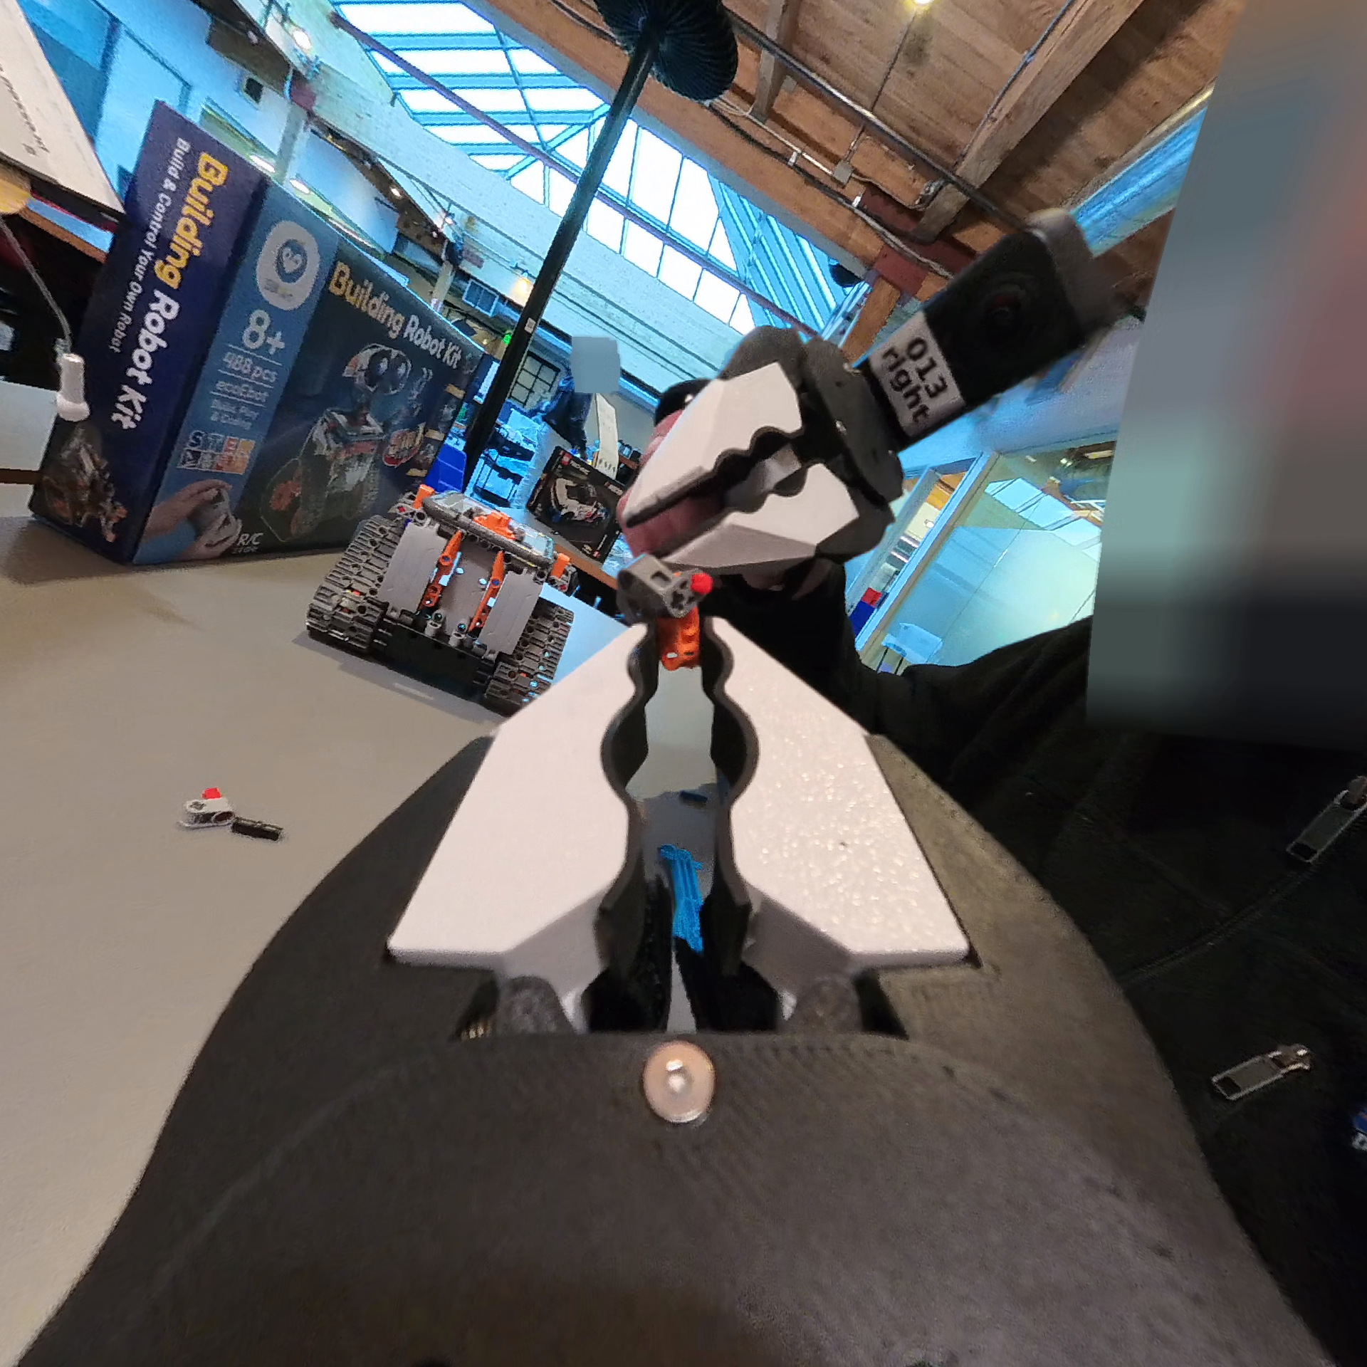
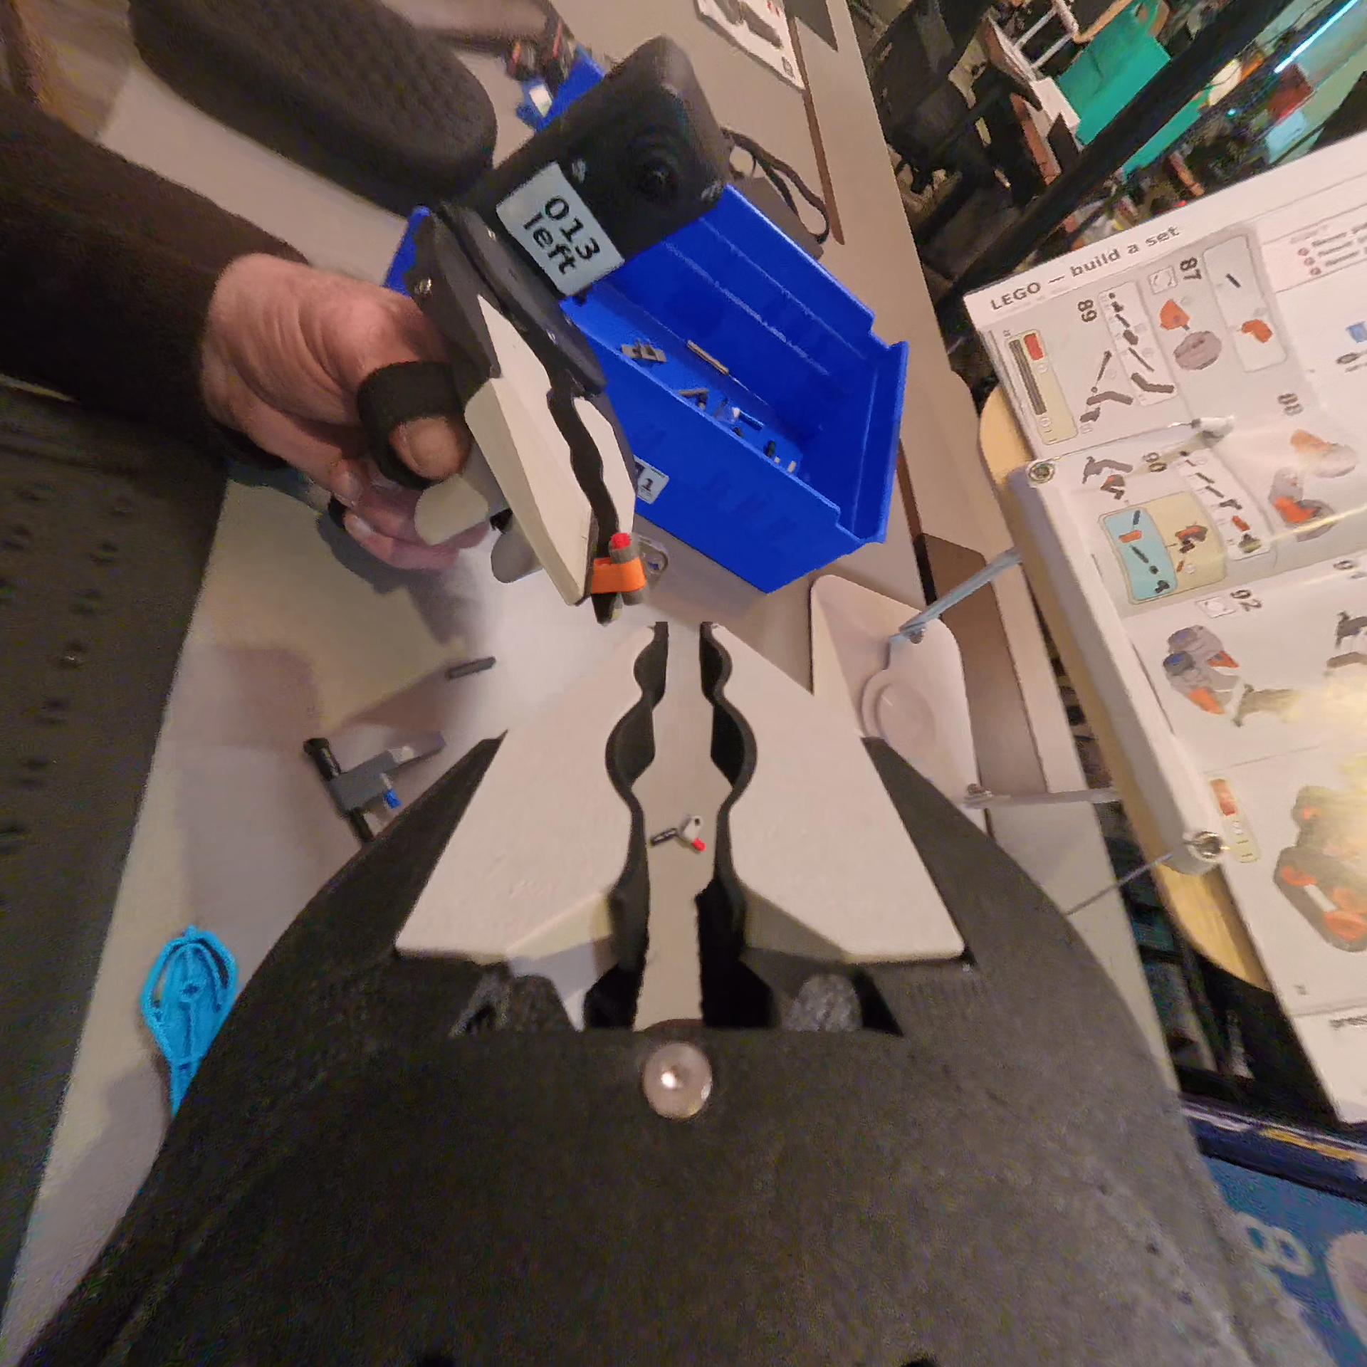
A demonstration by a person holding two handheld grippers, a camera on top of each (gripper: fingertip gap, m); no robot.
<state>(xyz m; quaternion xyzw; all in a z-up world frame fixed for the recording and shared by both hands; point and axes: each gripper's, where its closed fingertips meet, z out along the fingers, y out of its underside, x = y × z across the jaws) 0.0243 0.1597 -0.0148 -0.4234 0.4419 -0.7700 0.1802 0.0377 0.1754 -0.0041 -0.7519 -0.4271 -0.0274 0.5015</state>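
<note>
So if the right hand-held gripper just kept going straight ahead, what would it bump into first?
Probably the small orange and grey brick piece held at the tip of the left hand-held gripper, just beyond the right hand-held gripper. Depth is unclear; the blue bin lies behind.

Your right gripper (image 2: 684, 629) has its jaws slightly parted with nothing between them, the tips just below the other tool. Your left gripper (image 2: 618, 584) clamps a small orange and grey brick piece (image 2: 620, 573) with a red pin. Behind it sits a blue bin (image 2: 747, 414) with a few small parts. On the table (image 2: 281, 629) lie a tiny grey-and-red piece (image 2: 684, 832), a grey connector assembly (image 2: 366, 780), and a light-blue tool (image 2: 188, 998), possibly a brick separator. An instruction sheet (image 2: 1198, 518) stands at your right.
</note>
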